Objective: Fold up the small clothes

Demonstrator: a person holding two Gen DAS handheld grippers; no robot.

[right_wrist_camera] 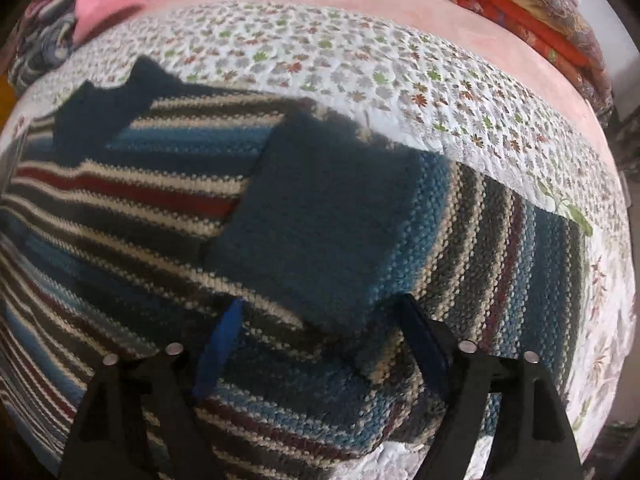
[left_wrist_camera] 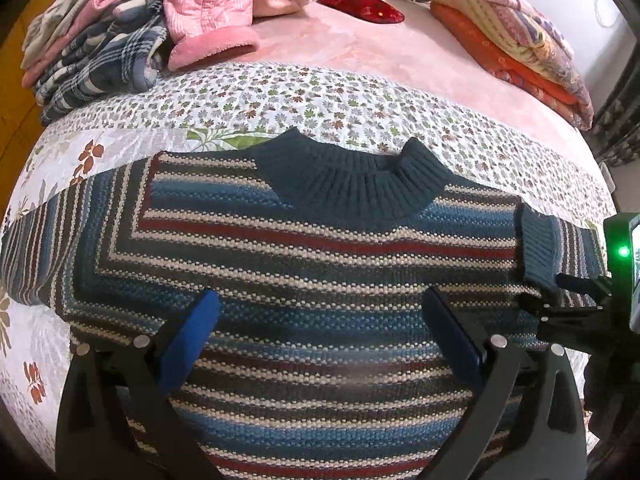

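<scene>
Fingers point(left_wrist_camera: 204, 312) spread over striped sweater point(left_wrist_camera: 320, 264); floral quilt point(left_wrist_camera: 280, 96), pink bedsheet point(left_wrist_camera: 380, 48) beneath.

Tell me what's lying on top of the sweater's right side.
One sleeve is folded in over the sweater, its dark cuff lying on the chest. The sweater's striped body under the cuff is covered. Both grippers, left and right, are open above it.

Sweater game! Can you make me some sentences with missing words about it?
The sweater has a dark ____ collar.
One sleeve cuff is folded ____ the sweater's body.
The left gripper has its jaws ____.
The sweater lies on a ____ quilt.

Missing words: blue; over; open; flowered
</scene>
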